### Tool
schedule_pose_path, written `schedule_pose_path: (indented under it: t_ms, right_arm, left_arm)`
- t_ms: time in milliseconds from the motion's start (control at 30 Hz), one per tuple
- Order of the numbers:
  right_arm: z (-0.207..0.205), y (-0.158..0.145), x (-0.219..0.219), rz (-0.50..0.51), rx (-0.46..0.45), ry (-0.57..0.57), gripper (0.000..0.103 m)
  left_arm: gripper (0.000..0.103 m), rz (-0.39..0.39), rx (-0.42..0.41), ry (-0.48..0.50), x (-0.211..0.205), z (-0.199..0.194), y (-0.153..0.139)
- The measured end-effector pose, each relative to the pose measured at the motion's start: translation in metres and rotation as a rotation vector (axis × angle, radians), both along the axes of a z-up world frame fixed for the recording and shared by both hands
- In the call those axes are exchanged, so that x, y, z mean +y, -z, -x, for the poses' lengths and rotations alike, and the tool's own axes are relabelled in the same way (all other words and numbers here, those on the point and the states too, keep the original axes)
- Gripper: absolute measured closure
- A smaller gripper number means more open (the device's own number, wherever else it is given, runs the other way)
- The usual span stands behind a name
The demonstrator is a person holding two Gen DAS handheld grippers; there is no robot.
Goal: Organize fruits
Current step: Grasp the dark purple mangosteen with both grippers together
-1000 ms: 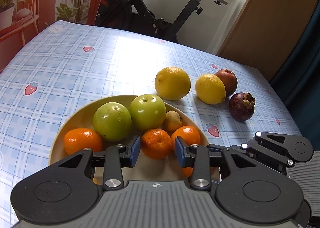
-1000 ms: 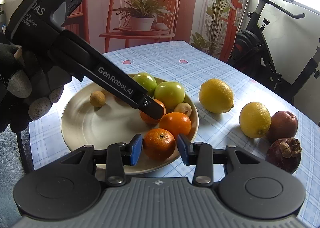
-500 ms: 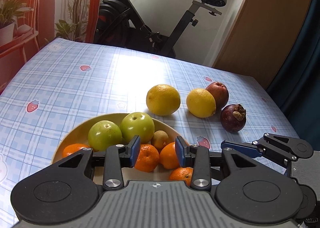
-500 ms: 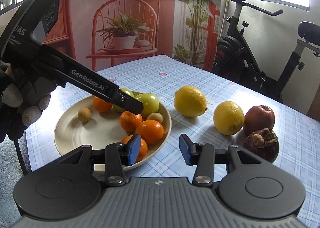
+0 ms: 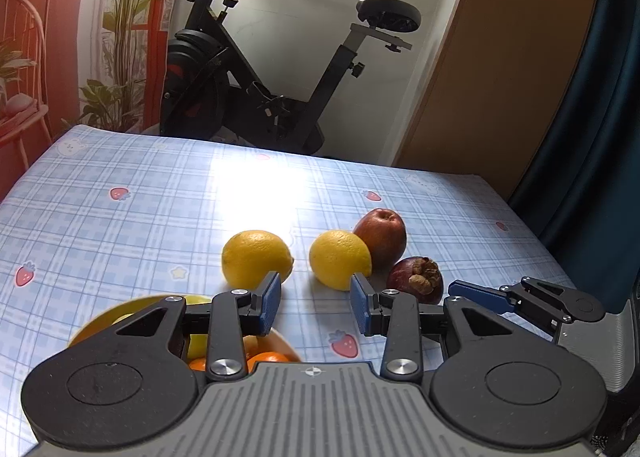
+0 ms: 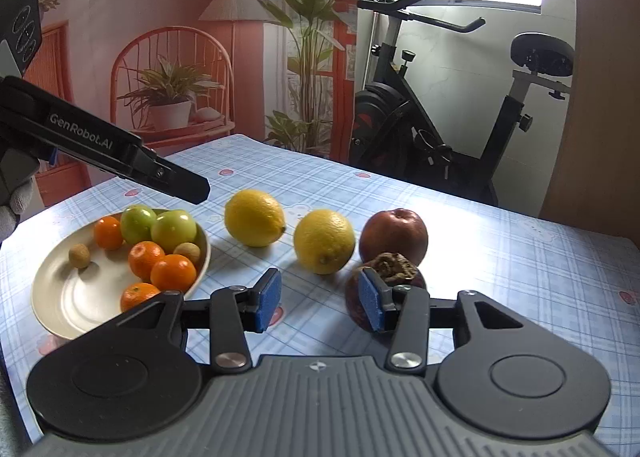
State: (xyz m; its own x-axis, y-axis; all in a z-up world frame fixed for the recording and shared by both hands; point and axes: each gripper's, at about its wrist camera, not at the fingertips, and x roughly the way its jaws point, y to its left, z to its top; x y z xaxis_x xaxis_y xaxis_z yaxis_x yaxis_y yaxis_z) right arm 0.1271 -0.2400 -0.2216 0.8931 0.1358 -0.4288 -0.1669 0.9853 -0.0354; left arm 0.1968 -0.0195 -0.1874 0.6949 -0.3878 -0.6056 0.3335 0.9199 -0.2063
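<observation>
both grippers pulled back from the plate [image 6: 56,305]; right gripper [image 6: 318,301] jaws just opened wider, empty; left gripper [image 5: 314,307] spread, empty. mangosteen [image 6: 394,271] on desk [image 6: 520,277], just ahead: hard, round, likely best taken across its middle.

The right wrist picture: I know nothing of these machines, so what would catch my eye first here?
Probably the cream round plate at the left, heaped with small orange mandarins and two green apples. Right of it, in a loose row on the blue checked tablecloth, lie two yellow lemons, a dark red apple and a purple mangosteen. The open right gripper fills the foreground.
</observation>
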Motion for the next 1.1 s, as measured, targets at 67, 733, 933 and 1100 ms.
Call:
schedule_pose_path:
  t_ms: [67,733,933,1100]
  right_arm:
    - [-0.001,0.001,-0.009,-0.005,-0.005,0.021,0.044]
    - [-0.039,0.028,-0.044,-0.061,0.080,-0.018,0.035]
    - [-0.048,0.030,-0.046,-0.072,0.105,-0.033,0.032]
    - [-0.055,0.031,-0.044,-0.068,0.113,-0.039,0.032]
  left_arm:
    - [0.063,0.002,0.005,0.010,-0.010,-0.005,-0.001]
    - [0.050,-0.003,0.137,0.141,-0.097,-0.056,0.026]
    - [0.050,-0.011,0.166,0.148,-0.103,-0.062,0.036]
    - [0.050,-0.012,0.182,0.161,-0.109,-0.064,0.039]
